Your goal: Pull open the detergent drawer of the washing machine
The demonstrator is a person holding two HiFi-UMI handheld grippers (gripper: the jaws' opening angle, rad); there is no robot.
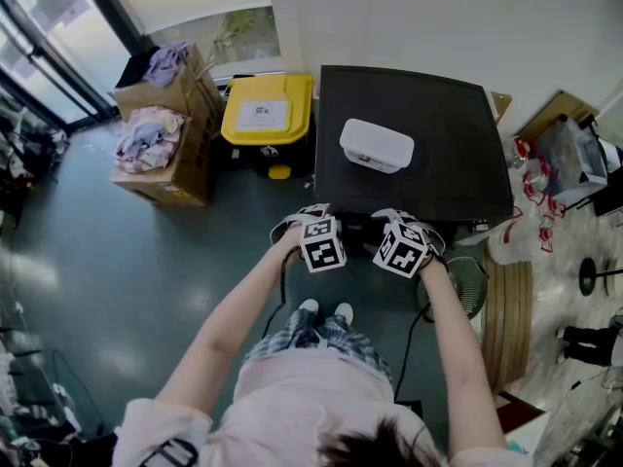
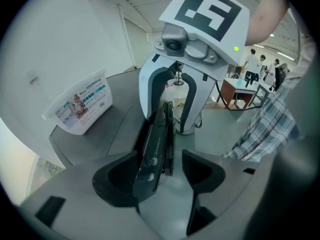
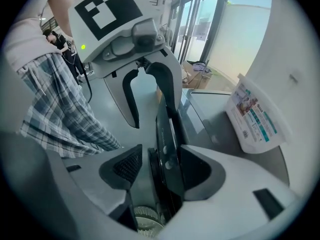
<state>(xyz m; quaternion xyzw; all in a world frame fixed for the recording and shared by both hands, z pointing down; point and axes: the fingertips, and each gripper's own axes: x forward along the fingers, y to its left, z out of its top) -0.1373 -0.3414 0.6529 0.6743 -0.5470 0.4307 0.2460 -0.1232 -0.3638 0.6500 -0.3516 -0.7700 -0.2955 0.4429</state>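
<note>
The person is standing right up against the washing machine (image 1: 409,134), both arms out, tongs down at its near top edge. The detergent drawer (image 2: 157,134) should be in the glossy black front strip running along there, though I can't make out where the drawer face ends and the fixed panel starts.

My guess on handling: it's stiff plastic, light, and slides out with a bit of a catch at first. That shiny face looks slippery, so I'd hook behind its edge or lip rather than pinch the flat front, then pull straight toward the body.

Left tongs (image 2: 159,171): spread wide and straddling the strip, which sits close against the pad on the washer-top side while the other pad stands clear. Not clamped.

Right tongs (image 3: 160,168): narrower gap, same strip between the pads, hugging the washer-side pad with a gap on the other side. So they're open too, holding nothing.

Further back on the washer's top sits a white plastic tub (image 1: 377,145), well clear. Far left on the floor are a yellow-lidded bin (image 1: 268,108) and cardboard boxes (image 1: 161,149) of clothes.
</note>
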